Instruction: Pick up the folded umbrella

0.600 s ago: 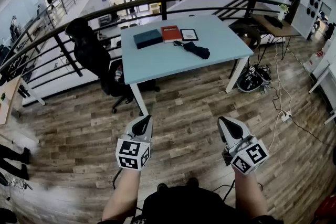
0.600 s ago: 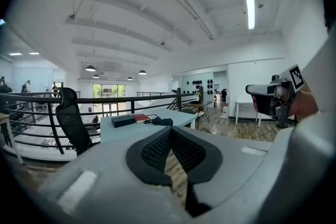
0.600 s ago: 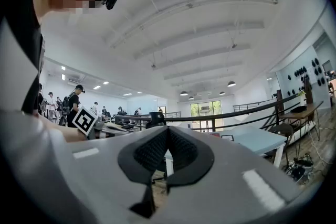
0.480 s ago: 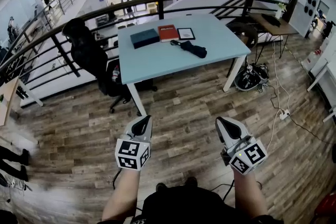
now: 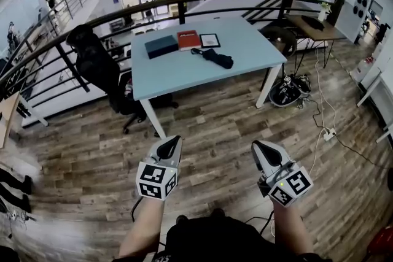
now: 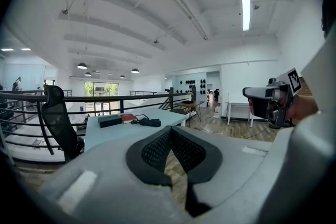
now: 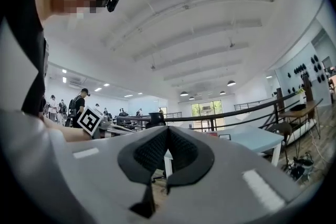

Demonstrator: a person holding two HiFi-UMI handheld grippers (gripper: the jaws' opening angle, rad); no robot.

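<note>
Both shut, empty: left tongs (image 5: 172,143) and right tongs (image 5: 260,148) well short of counter (image 5: 245,52); we'd approach, open one, straddle folded umbrella (image 5: 213,57) mid-length.

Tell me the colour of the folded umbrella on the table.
Black. The umbrella lies on the light blue table; the head view shows it best.

A pale blue counter (image 5: 245,49) has a smooth, matt top. It stands on a floor of brown wood planks (image 5: 215,126), grained and faintly shiny. On the counter lies a black folded umbrella (image 5: 216,59) of matt cloth. Behind runs a black metal railing (image 5: 184,2) with a dull sheen. The left hand-held gripper (image 6: 170,129) and right hand-held gripper (image 7: 167,129) have matt grey plastic shells and black pads (image 6: 155,150) with a fine dimpled texture.
</note>
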